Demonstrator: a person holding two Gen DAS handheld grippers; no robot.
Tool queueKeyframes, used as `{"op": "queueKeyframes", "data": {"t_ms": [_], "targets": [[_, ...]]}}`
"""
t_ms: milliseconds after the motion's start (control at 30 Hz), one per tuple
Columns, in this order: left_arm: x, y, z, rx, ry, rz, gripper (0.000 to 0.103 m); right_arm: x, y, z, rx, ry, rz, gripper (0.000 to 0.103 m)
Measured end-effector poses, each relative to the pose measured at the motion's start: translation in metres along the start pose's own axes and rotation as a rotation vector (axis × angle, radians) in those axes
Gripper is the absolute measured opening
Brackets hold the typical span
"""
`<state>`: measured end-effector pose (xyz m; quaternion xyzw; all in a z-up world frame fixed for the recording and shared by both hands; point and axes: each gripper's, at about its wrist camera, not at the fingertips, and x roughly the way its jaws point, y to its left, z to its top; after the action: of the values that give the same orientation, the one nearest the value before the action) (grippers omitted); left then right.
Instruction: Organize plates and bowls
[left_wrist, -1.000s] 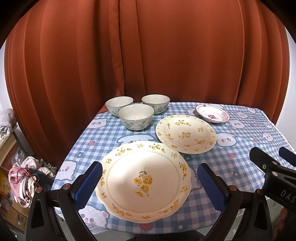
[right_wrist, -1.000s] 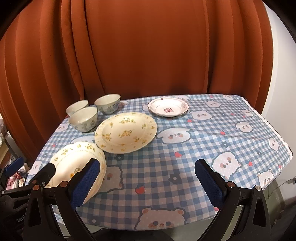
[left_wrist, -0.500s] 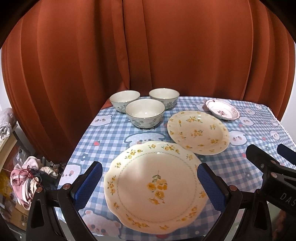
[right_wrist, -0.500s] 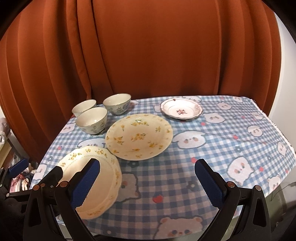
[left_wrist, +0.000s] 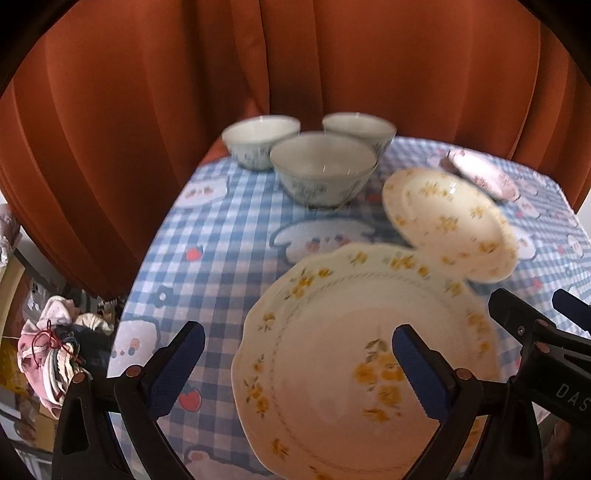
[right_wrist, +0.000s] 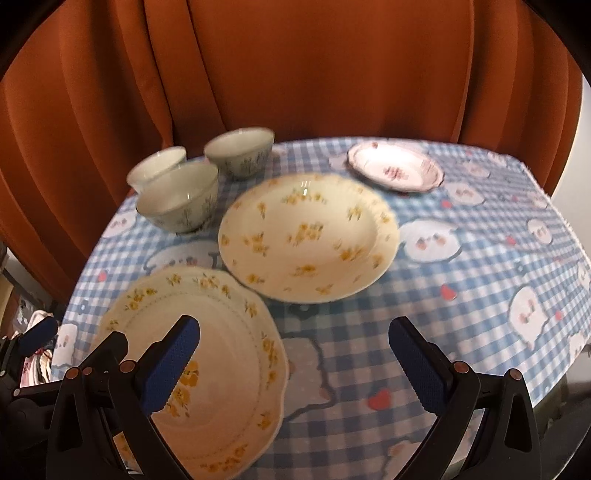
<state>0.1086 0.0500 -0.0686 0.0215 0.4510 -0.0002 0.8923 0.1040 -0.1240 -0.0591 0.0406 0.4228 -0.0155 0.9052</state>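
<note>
Letters "DAS" on the right claw (left_wrist: 561, 321) (spread wide), beside scalloped plate (left_wrist: 332, 362)

Left gripper (left_wrist: 295, 363) jaws apart over scalloped plate (left_wrist: 332, 369); three bowls (left_wrist: 323, 168) beyond

We note motion blur softens both views. The scalloped plate (left_wrist: 354, 365) is cut off at the bottom edge; the small red-patterned plate (left_wrist: 484, 175) is partly hidden behind the yellow-flowered plate (left_wrist: 447, 221).
</note>
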Motion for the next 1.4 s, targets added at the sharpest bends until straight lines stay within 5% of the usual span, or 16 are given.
{"op": "queueKeyframes", "data": {"t_ms": [400,733,933,1400], "targets": [[0.055,0.012,-0.008,0.013,0.187,-0.052,0.092,0.059,0.019,-0.015,0.027,0.193,-0.014,0.09],[0.055,0.006,-0.003,0.075,0.2,-0.095,0.08,0.073,0.026,-0.016,0.068,0.262,0.056,0.071],[0.056,0.011,0.001,0.065,0.242,-0.135,0.079,0.072,0.033,-0.012,0.061,0.279,0.022,0.072],[0.029,0.006,0.012,0.086,0.208,-0.16,0.079,0.045,0.033,-0.002,0.049,0.278,-0.011,0.072]]}}
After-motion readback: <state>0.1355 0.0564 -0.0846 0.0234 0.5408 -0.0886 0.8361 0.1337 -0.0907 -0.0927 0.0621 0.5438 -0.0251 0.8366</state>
